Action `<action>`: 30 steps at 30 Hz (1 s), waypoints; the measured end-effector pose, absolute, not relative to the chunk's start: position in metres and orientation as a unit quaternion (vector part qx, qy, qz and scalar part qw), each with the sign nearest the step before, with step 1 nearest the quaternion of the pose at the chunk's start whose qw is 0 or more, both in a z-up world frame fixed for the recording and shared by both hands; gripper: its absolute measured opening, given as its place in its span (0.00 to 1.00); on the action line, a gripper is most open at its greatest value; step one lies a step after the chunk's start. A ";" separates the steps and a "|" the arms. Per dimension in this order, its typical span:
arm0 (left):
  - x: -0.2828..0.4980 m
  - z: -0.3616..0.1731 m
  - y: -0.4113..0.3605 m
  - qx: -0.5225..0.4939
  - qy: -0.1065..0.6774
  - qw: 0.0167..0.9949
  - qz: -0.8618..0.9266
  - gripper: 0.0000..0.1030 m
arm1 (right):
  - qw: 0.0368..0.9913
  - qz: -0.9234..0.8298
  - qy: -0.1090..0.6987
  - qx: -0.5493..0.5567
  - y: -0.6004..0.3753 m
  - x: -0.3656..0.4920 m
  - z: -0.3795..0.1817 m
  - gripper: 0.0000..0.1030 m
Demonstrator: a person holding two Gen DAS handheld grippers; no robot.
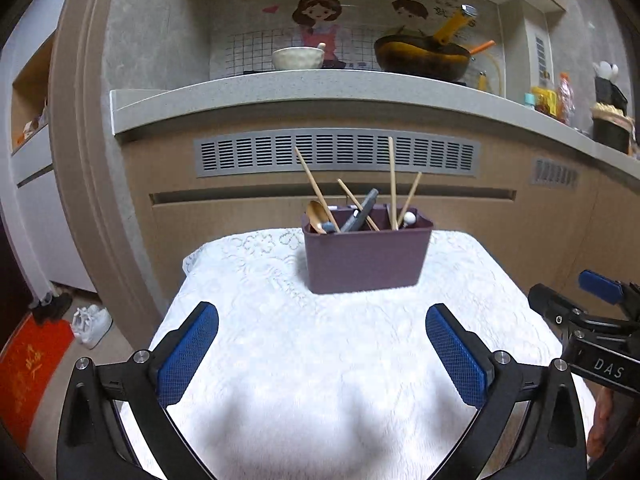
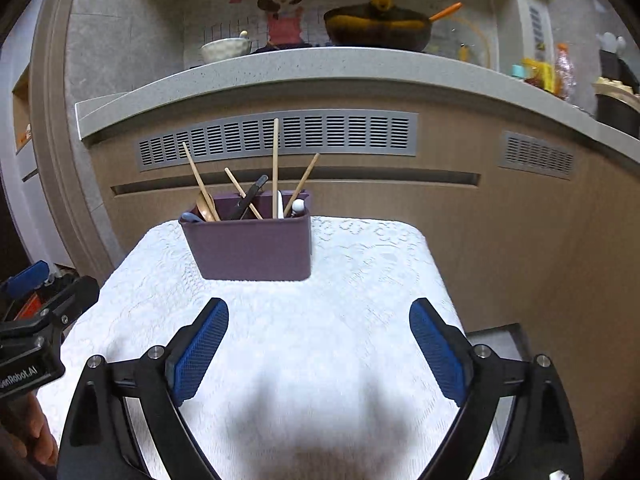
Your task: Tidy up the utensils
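Both grippers hung low over a small table covered with a white lace cloth (image 1: 360,340), side by side and facing the kitchen counter. The left gripper (image 1: 322,350) had its blue-padded fingers (image 1: 188,354) spread wide, nothing between them, only bare cloth below. The right gripper (image 2: 319,346) was likewise spread wide and held nothing; its pads (image 2: 198,354) stood well apart over the cloth. Each unit showed at the edge of the other's view: the right one at the far right of the left wrist view, the left one at the far left of the right wrist view. The purple utensil caddy (image 1: 366,258) stood upright toward the far edge of the table, well ahead of both sets of fingertips and touching neither. It appeared divided into compartments, though the inner walls were hard to trace. Inside it stood four wooden chopsticks (image 1: 392,182), leaning at different angles, two toward the left and two toward the right side. A wooden spoon (image 1: 316,214) rested at the left end with its bowl up, and a dark grey handled utensil (image 1: 362,212) leaned across the middle. A small white rounded tip (image 1: 409,218) showed at the right end; what it belonged to could not be told. Beyond the table ran a grey countertop (image 1: 320,84) carrying a white bowl (image 1: 298,58) and a dark pan with a yellow handle (image 1: 422,56).
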State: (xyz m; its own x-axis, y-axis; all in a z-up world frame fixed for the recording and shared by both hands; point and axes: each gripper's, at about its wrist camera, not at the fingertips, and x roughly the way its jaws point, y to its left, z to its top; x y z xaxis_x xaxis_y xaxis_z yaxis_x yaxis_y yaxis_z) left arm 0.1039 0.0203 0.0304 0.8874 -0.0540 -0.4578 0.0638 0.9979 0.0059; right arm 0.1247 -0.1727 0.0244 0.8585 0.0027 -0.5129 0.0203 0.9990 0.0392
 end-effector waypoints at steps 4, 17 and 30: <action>0.095 0.031 0.016 0.009 0.244 0.969 -0.041 1.00 | 0.965 -0.005 0.263 0.018 -0.171 0.107 0.022 0.89; 0.083 0.037 0.013 0.004 0.244 0.969 -0.045 1.00 | 0.970 -0.015 0.244 -0.009 -0.168 0.088 0.027 0.89; 0.084 0.034 0.014 0.005 0.251 0.967 -0.044 1.00 | 0.969 -0.011 0.245 -0.007 -0.168 0.088 0.026 0.90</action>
